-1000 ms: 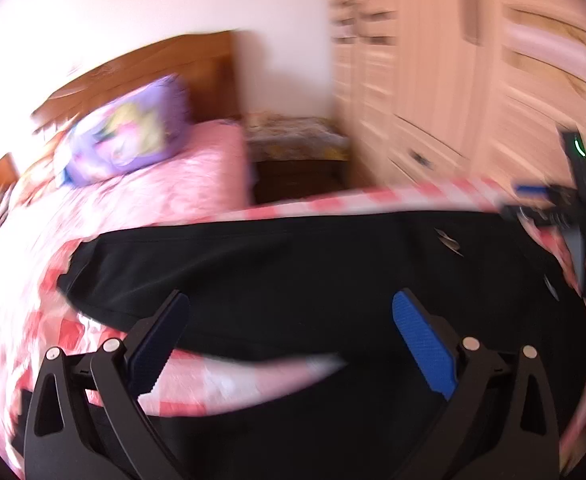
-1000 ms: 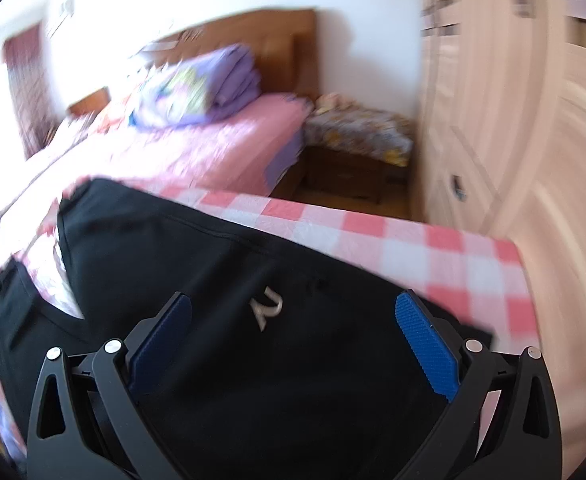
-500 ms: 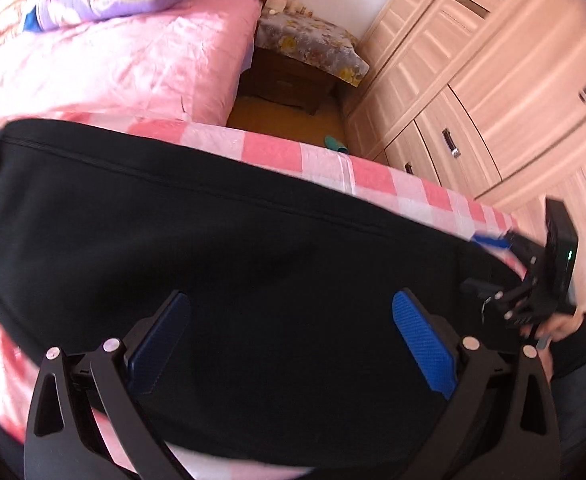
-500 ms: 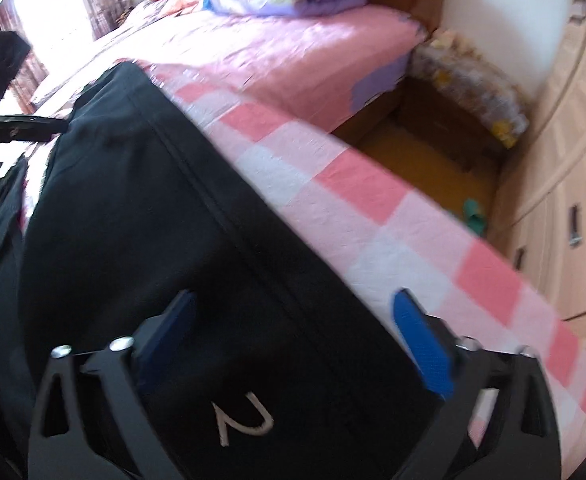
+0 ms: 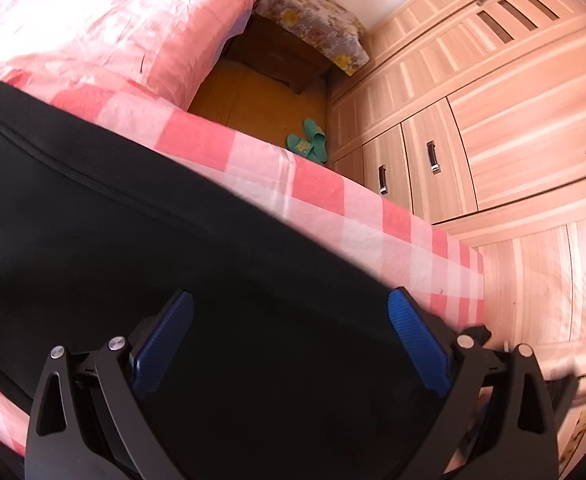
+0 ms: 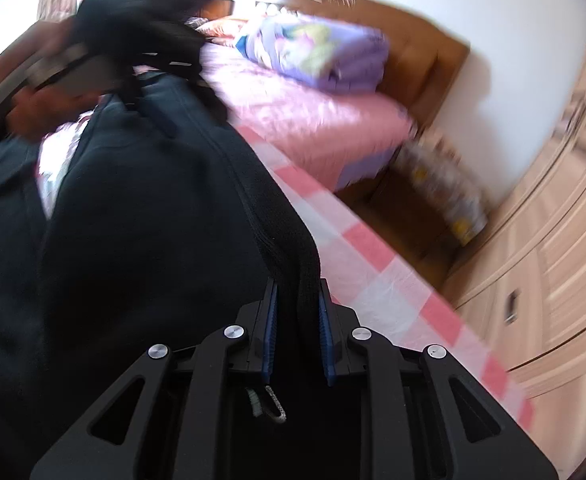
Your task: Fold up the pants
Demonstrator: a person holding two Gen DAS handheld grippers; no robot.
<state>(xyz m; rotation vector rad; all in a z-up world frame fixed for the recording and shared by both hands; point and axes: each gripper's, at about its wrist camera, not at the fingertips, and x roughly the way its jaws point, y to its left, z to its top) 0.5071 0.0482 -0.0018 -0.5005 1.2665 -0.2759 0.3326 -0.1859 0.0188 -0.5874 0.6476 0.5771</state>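
Black pants lie spread on a pink-and-white checked cloth. My left gripper is open, its blue pads low over the black fabric near its far edge. My right gripper is shut on the pants' ribbed waistband, which runs up between its blue pads. The pants stretch away to the left in the right wrist view, where the other hand-held gripper shows, blurred, at the fabric's far end.
A bed with a pink cover lies beyond the cloth, with a purple folded quilt on it. A nightstand, green slippers on the floor and a wooden wardrobe stand to the right.
My right gripper has closed on the waistband; it was open before. My left gripper has dropped closer to the pants and tilted down, still open. Both views have swung.
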